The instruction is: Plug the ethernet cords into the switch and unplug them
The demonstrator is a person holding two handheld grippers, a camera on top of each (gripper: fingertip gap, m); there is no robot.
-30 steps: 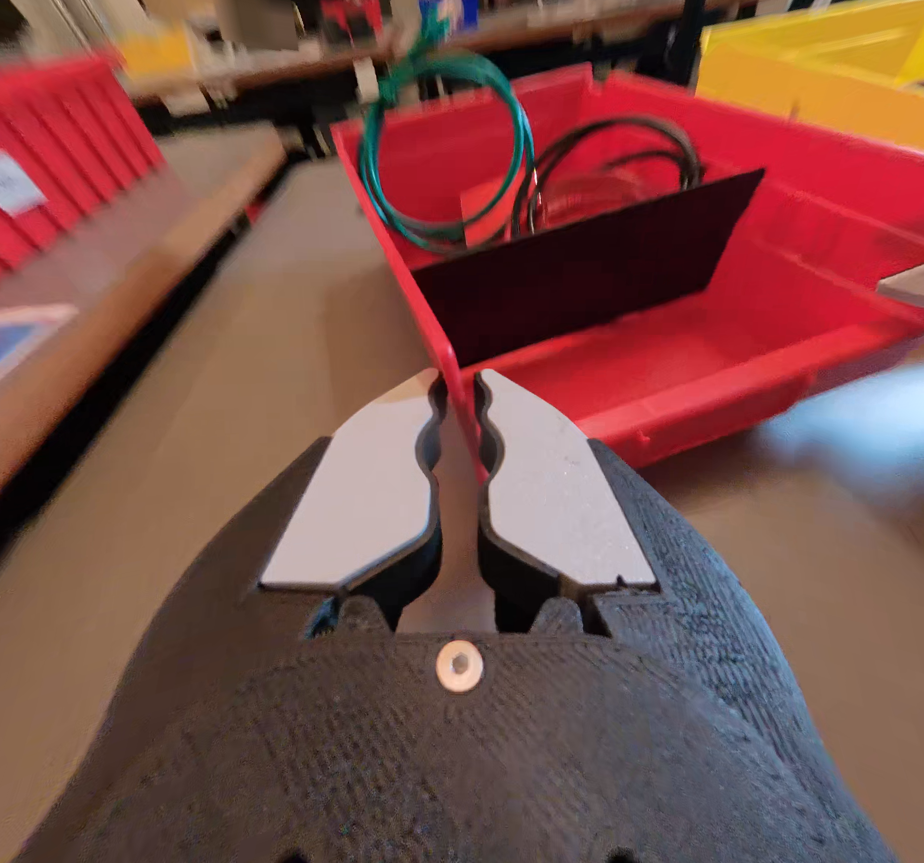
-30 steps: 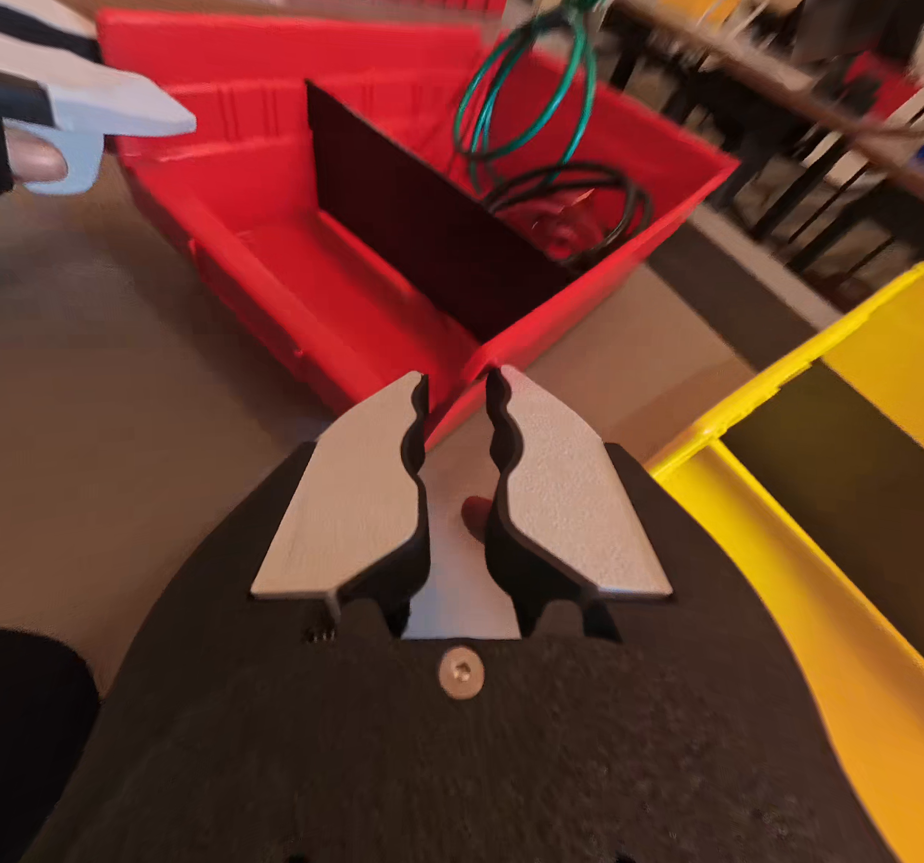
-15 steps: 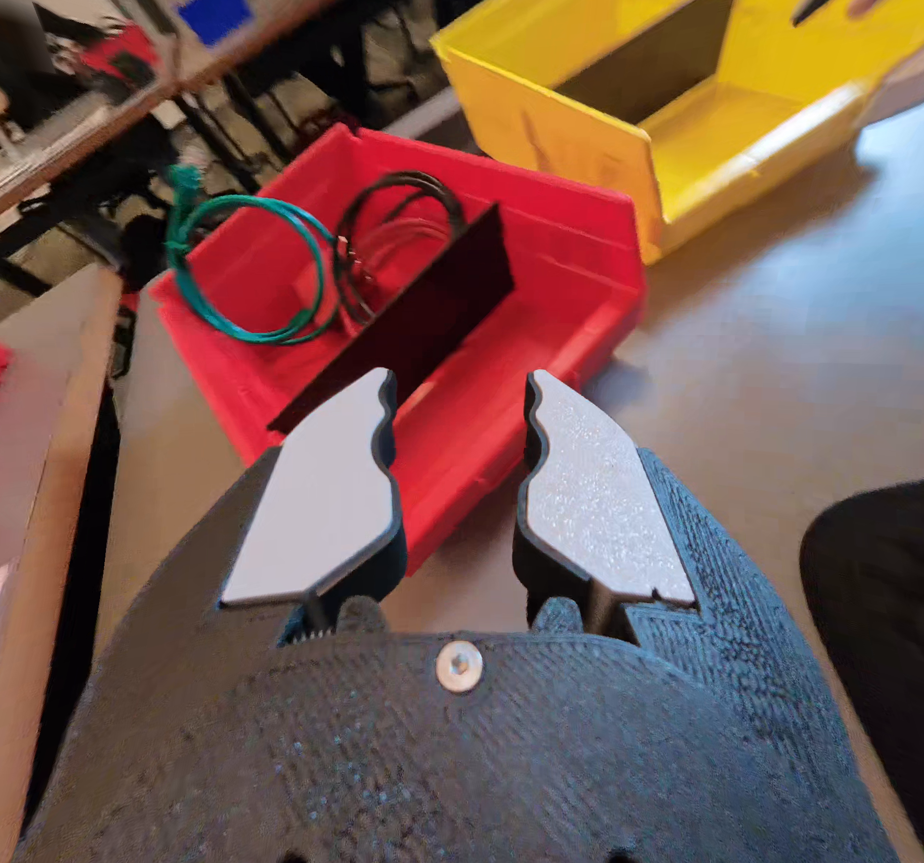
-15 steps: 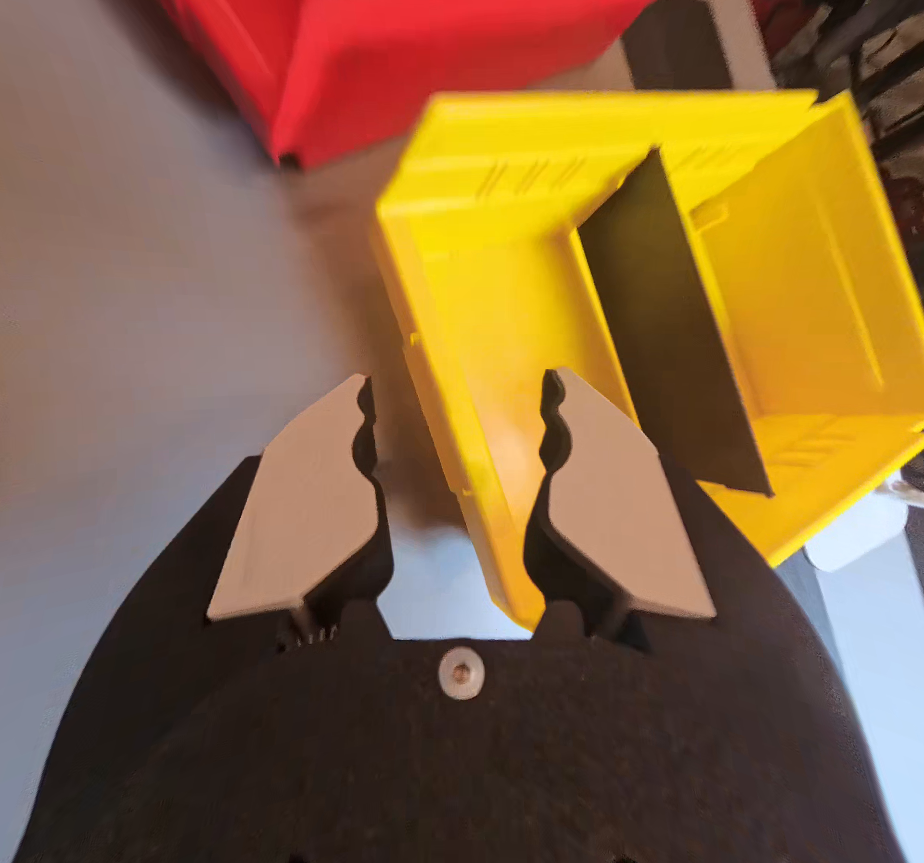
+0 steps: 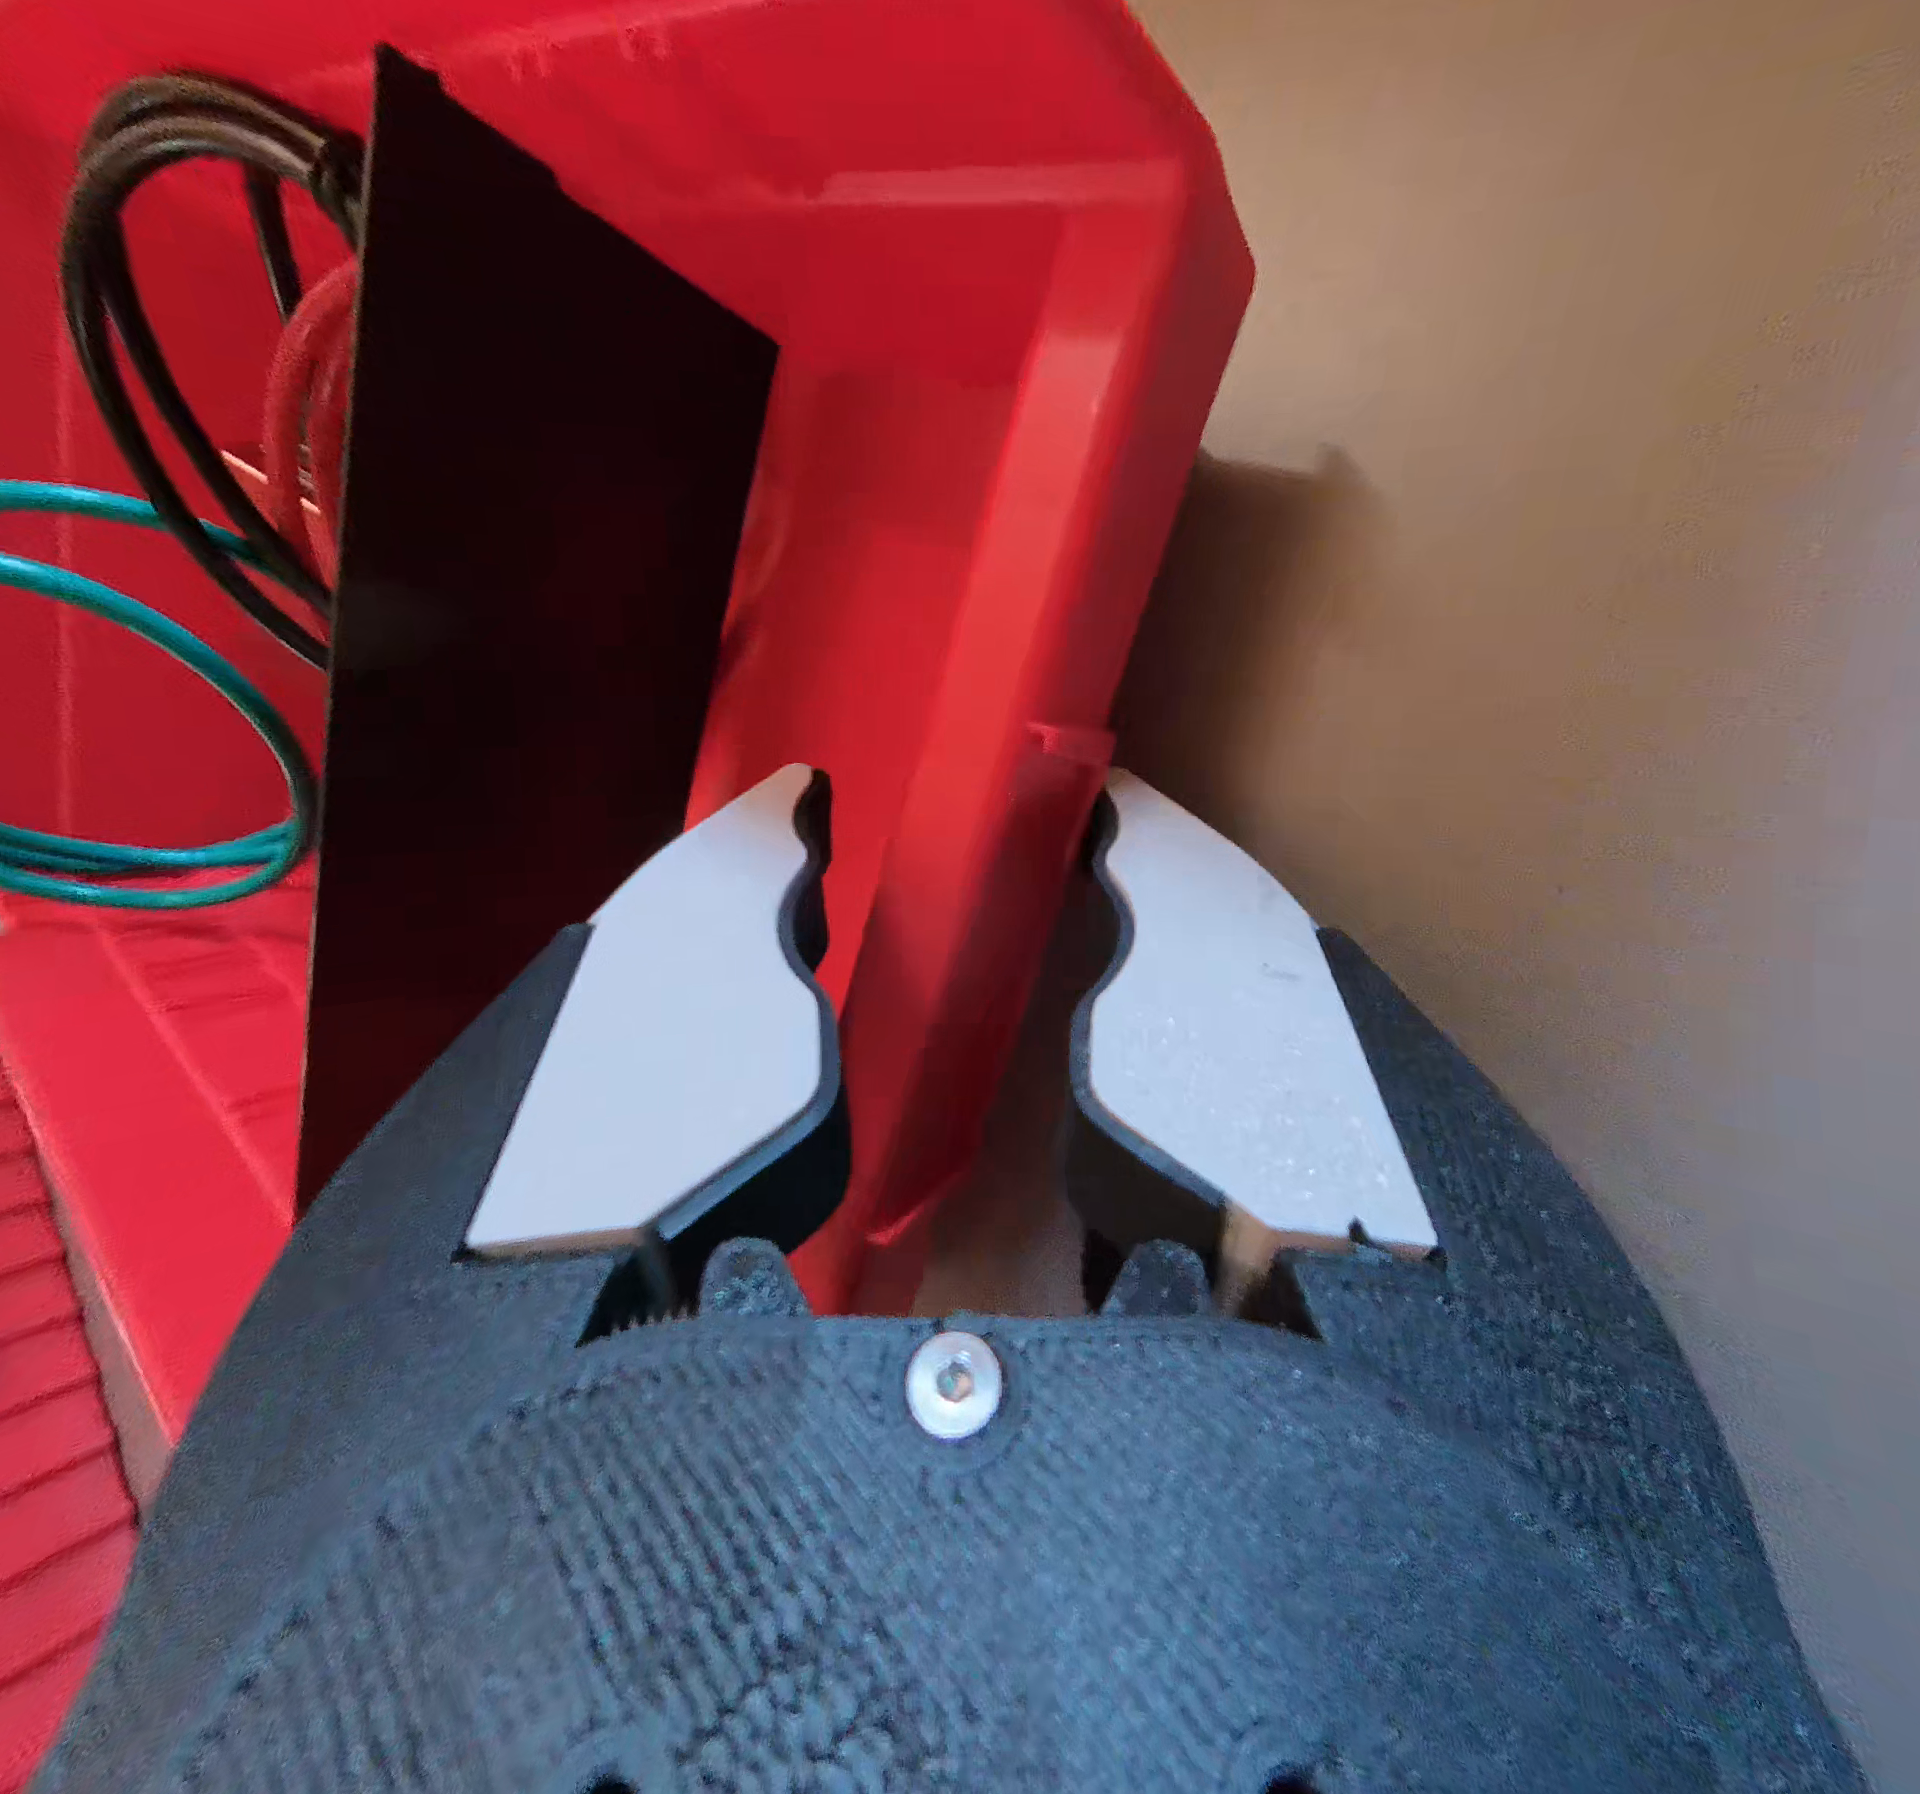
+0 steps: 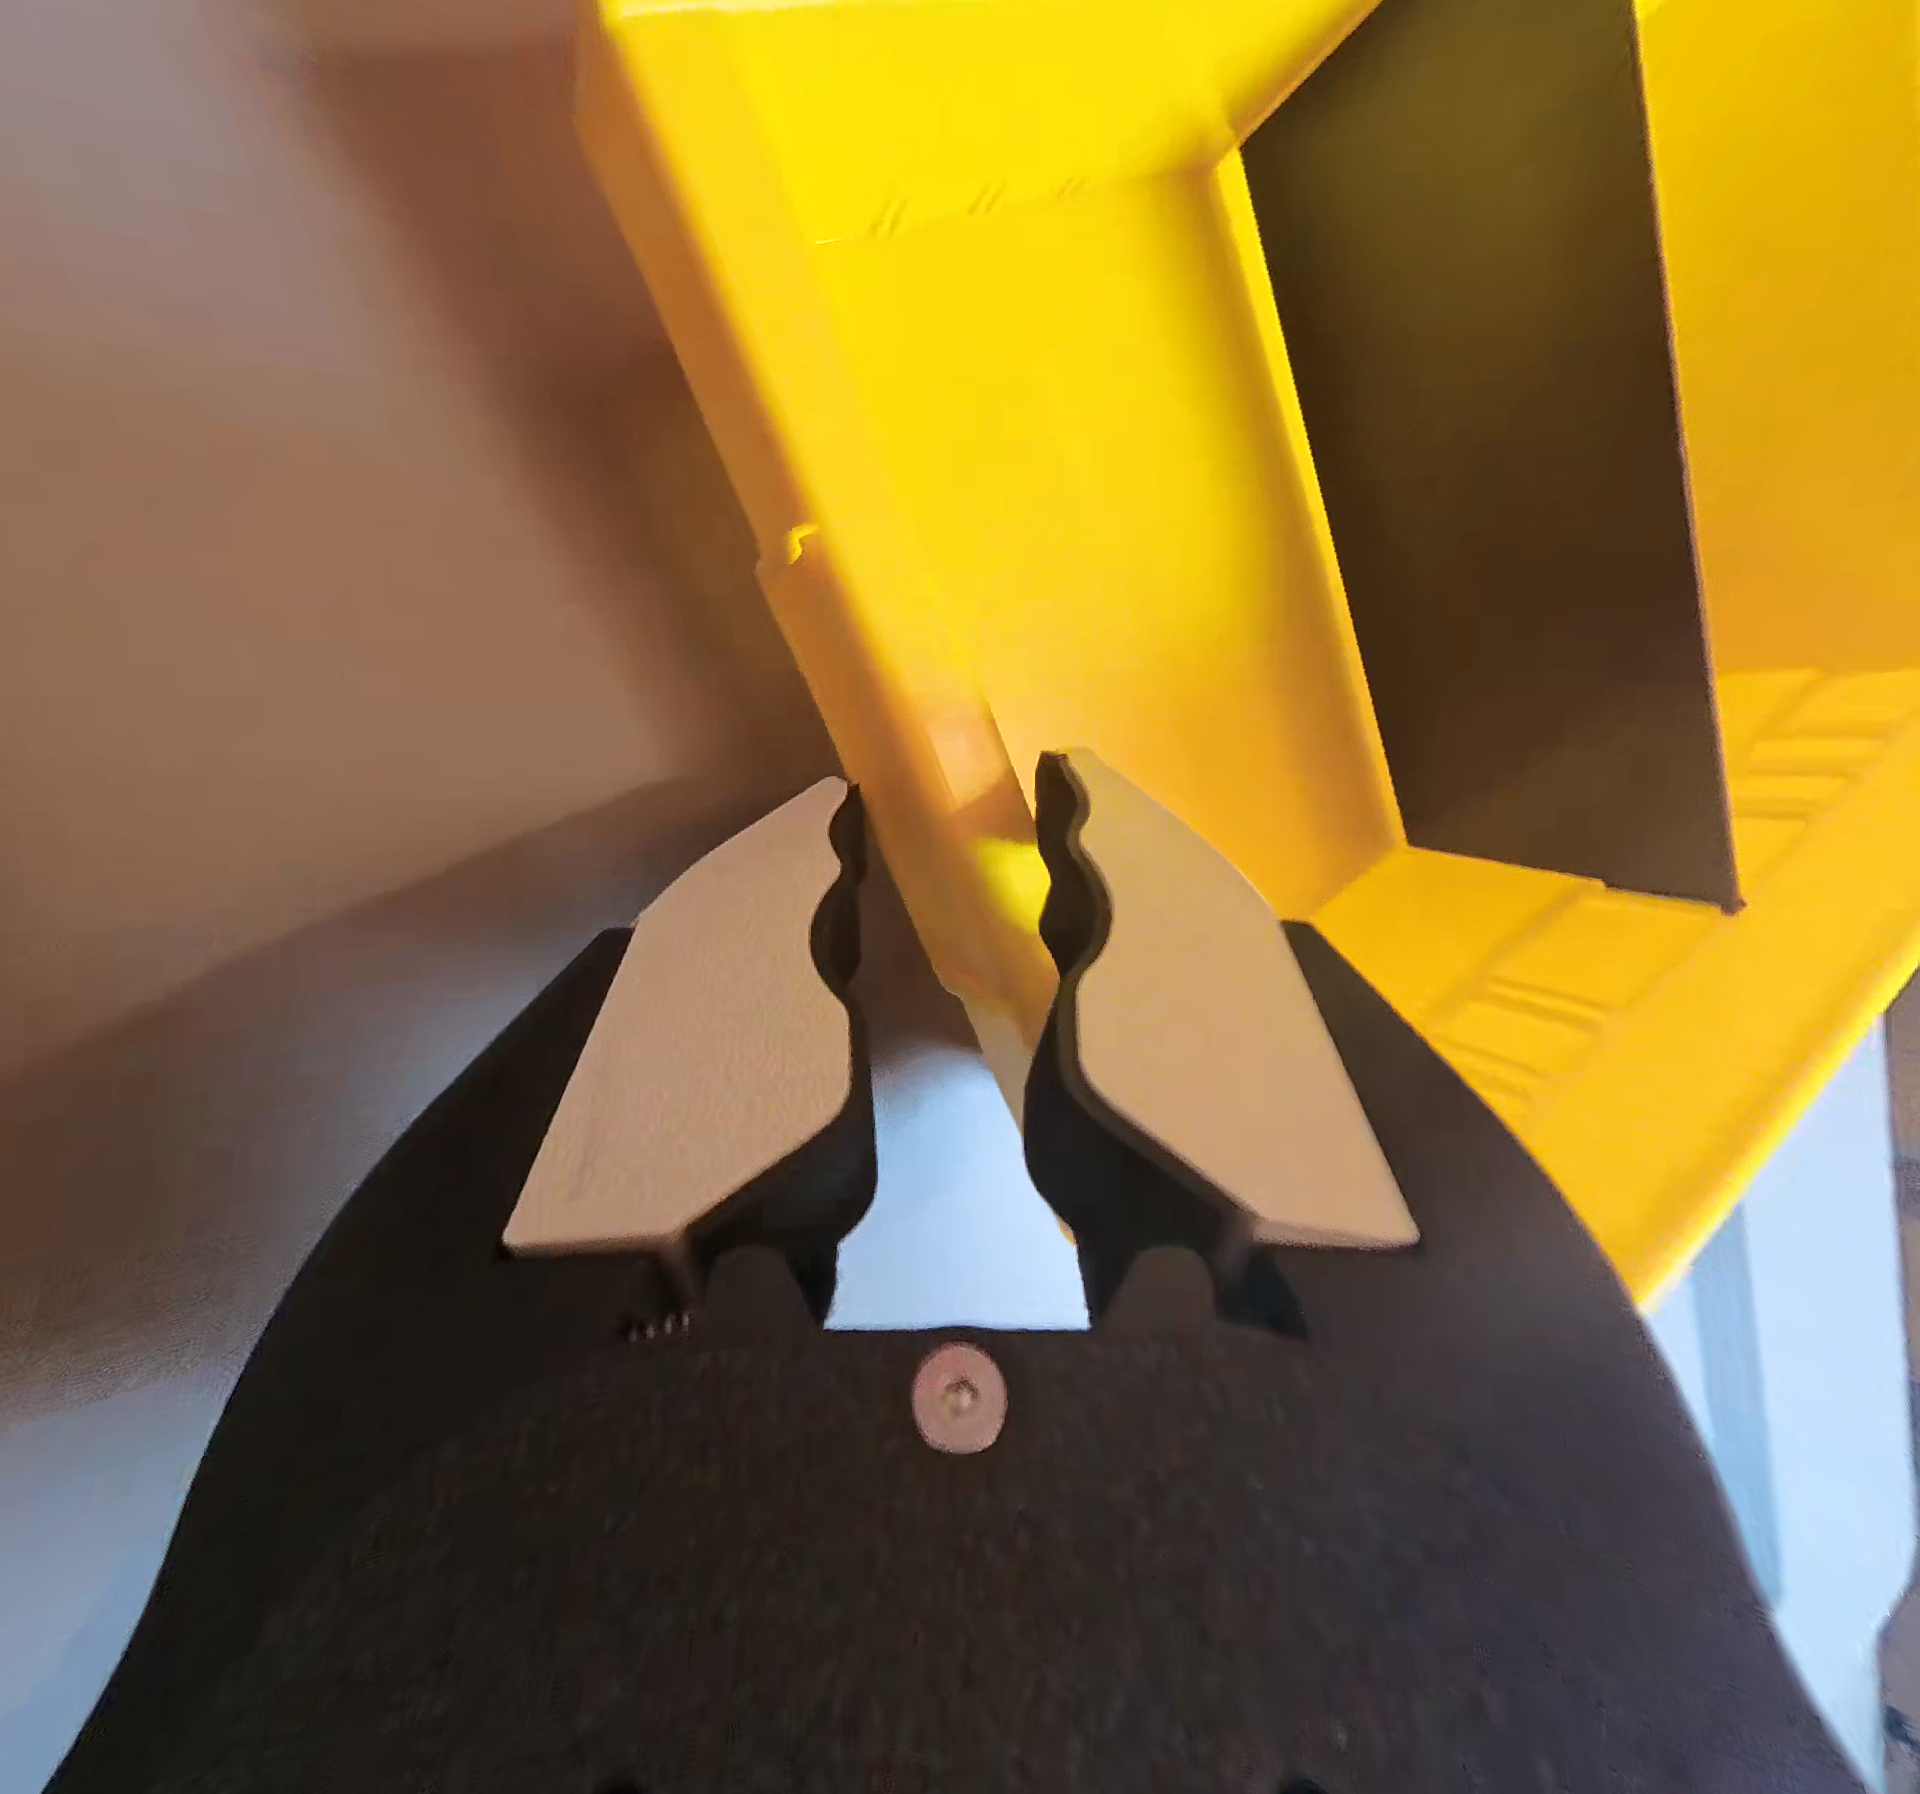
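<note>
In the left wrist view a red bin [image 5: 1039,394] holds a coiled green ethernet cord [image 5: 156,871] and a coiled black cord [image 5: 114,310] behind a black divider [image 5: 520,549]. My left gripper [image 5: 956,788] is open and straddles the bin's front wall, one finger inside and one outside. In the right wrist view my right gripper [image 6: 945,773] is closed on the front wall of a yellow bin [image 6: 935,290]. That bin has a dark divider [image 6: 1507,445] and looks empty. No switch is in view.
Both bins stand on a tan table [image 5: 1558,497], which also shows in the right wrist view [image 6: 312,394]. Another red ribbed bin edge [image 5: 42,1329] shows at the lower left. A pale surface [image 6: 1818,1381] lies beyond the yellow bin at the lower right. The gap from one gripper's tips to the other's is roughly 30 centimetres.
Both grippers have dropped close to their bins. The left now straddles the red bin's wall. The right jaws have narrowed onto the yellow bin's wall.
</note>
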